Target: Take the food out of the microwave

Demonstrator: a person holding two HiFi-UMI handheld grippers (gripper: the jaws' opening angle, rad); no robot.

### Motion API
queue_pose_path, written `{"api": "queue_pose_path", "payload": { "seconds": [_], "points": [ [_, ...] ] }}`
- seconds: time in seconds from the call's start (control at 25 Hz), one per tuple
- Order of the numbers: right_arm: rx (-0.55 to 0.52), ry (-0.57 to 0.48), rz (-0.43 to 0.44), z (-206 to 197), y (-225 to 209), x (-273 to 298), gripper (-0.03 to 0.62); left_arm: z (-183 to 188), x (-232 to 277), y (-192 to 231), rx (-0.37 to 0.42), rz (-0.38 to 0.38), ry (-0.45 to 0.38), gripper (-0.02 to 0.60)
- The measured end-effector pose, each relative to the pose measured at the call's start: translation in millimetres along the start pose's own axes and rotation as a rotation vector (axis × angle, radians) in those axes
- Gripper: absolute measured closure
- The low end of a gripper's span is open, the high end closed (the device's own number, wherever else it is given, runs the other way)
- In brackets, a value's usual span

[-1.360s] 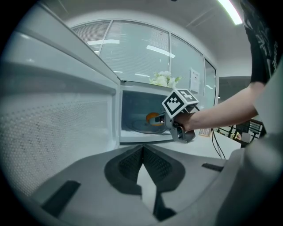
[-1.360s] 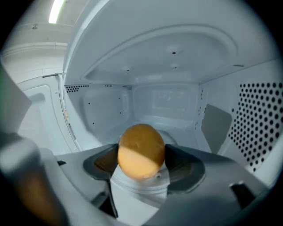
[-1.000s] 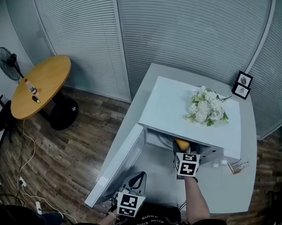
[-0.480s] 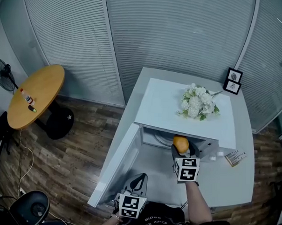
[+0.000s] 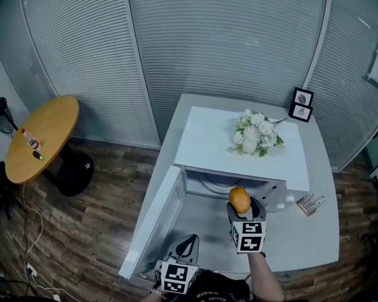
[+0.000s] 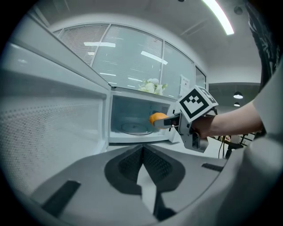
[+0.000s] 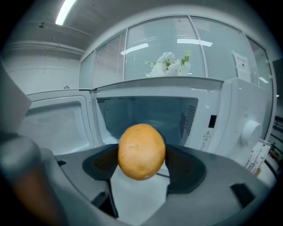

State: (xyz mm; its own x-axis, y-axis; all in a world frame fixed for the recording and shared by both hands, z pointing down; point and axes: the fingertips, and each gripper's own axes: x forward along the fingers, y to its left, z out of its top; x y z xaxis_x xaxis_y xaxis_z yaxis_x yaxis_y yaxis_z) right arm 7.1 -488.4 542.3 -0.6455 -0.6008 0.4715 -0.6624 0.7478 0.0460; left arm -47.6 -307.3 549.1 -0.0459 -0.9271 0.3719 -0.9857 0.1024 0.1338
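Note:
A round orange fruit sits between the jaws of my right gripper, which is shut on it just in front of the open white microwave. From the right gripper view the orange fruit fills the middle, with the microwave cavity behind it. In the left gripper view the orange fruit and the right gripper hang before the cavity. My left gripper stays low near my body with its jaws pressed together and nothing in them. The microwave door swings open to the left.
A bunch of white flowers lies on top of the microwave. Two small picture frames stand at the back right of the white counter. A small box lies right of the microwave. A round wooden table stands far left.
My right gripper has drawn back out of the microwave cavity toward me with the orange fruit held in it. The left gripper has hardly moved.

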Motion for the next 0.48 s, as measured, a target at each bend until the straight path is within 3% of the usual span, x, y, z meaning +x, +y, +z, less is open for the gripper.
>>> {"api": "queue_pose_path", "payload": {
  "seconds": [0.48],
  "points": [
    [0.042,-0.043,-0.030,-12,4,-45,0.267,-2,2,-13,0.035,-0.055,-0.002,0.574]
  ]
}}
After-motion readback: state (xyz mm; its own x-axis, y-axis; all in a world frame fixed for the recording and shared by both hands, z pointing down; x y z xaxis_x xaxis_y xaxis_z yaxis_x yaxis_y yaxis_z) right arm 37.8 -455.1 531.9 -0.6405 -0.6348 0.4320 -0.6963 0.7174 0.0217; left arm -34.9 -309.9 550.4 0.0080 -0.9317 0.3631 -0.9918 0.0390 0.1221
